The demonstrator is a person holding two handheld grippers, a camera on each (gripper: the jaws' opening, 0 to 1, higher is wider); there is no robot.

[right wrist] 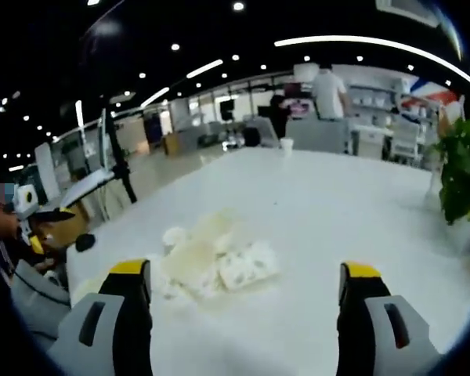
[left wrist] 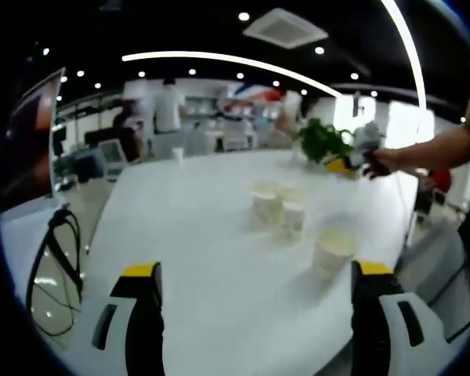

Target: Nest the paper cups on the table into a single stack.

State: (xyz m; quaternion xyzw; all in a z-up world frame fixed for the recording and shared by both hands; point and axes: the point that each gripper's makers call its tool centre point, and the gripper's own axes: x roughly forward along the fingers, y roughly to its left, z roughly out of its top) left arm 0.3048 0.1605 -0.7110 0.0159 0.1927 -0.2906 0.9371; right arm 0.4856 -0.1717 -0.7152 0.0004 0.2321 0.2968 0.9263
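Nothing is nested yet: three paper cups point(left wrist: 294, 215) stand apart at centre-right on the white table point(left wrist: 196, 258). Your left gripper point(left wrist: 254, 305) and right gripper point(right wrist: 247, 313) are both wide open, empty.

White table point(left wrist: 204, 235): bare stretch ahead of left gripper point(left wrist: 254, 301), jaws wide apart. Three paper cups point(left wrist: 294, 215) clustered right of centre block that lane. Right gripper point(right wrist: 247, 301): crumpled paper heap point(right wrist: 211, 262) just ahead; potted plant point(right wrist: 458, 176) at right edge.
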